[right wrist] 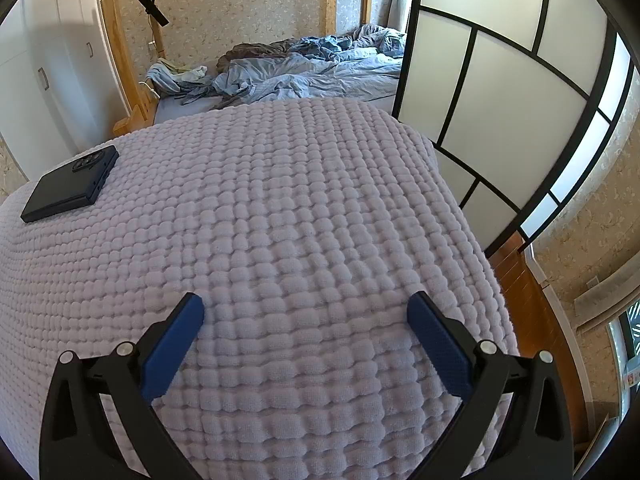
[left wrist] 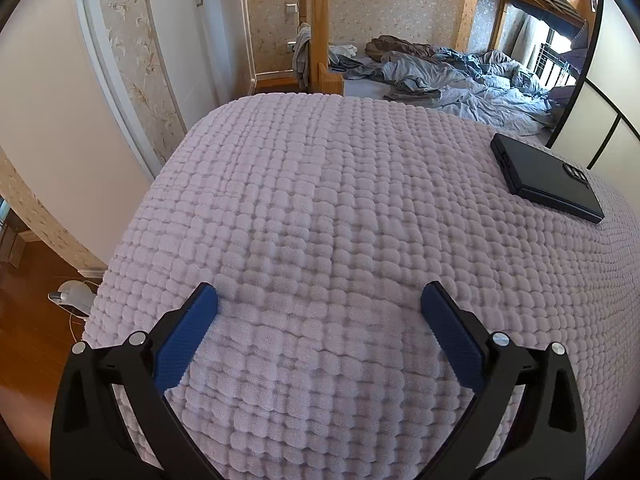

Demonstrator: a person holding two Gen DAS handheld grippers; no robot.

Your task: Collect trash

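Note:
No trash shows in either view. My left gripper (left wrist: 319,294) is open and empty, just above a pale lilac waffle-textured blanket (left wrist: 320,200). My right gripper (right wrist: 306,302) is open and empty over the same blanket (right wrist: 280,200). A dark phone lies flat on the blanket, at the right in the left wrist view (left wrist: 548,178) and at the far left in the right wrist view (right wrist: 72,188), well ahead of both grippers.
Beyond the blanket is a wooden bunk bed (left wrist: 320,20) with crumpled blue-grey bedding (left wrist: 460,80). A panelled sliding screen (right wrist: 500,80) stands on the right. White wardrobe doors (right wrist: 48,60) are on the left. Wooden floor (left wrist: 32,312) with a small white device (left wrist: 74,296) lies lower left.

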